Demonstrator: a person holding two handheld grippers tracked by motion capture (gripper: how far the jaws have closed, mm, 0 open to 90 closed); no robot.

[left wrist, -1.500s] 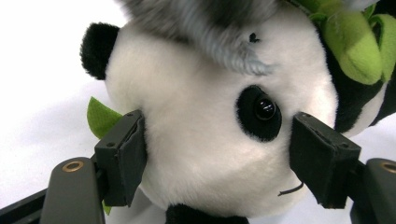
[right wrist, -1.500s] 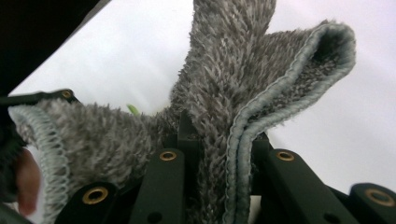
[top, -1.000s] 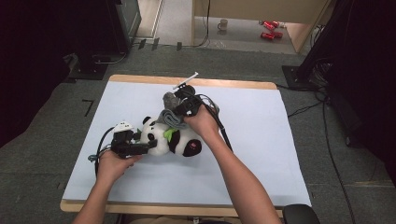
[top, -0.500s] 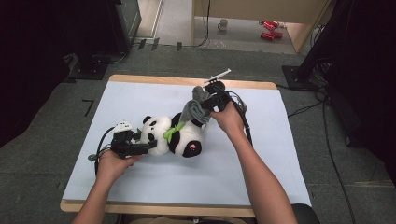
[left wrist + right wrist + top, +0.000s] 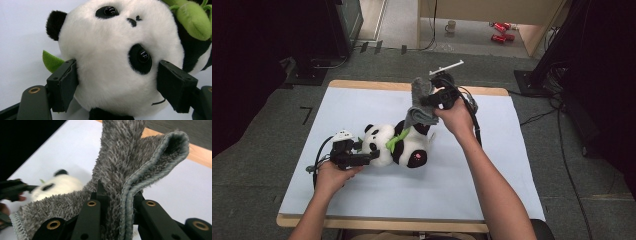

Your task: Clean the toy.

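A plush panda [image 5: 398,146] with a green leaf lies on its side on the white mat [image 5: 512,170]. My left gripper [image 5: 370,156] is at its head. In the left gripper view the two black pads [image 5: 63,85] flank the panda's white head [image 5: 112,50] and press into the fur; the jaws have just been opening a little with the head still between them. My right gripper [image 5: 429,101] is raised above the panda's body, shut on a grey shaggy cloth [image 5: 417,114]. The cloth [image 5: 125,157] rises folded between the right gripper [image 5: 117,195] jaws, its lower end draped toward the panda.
The mat covers a wooden table whose edge [image 5: 492,91] shows at the back. On the floor beyond lie a mug [image 5: 451,25] and red items [image 5: 499,31]. Cables trail from both grippers across the mat.
My right gripper has risen and moved toward the back right, pulling the grey cloth up off the panda. The left hand has stayed at the panda's head.
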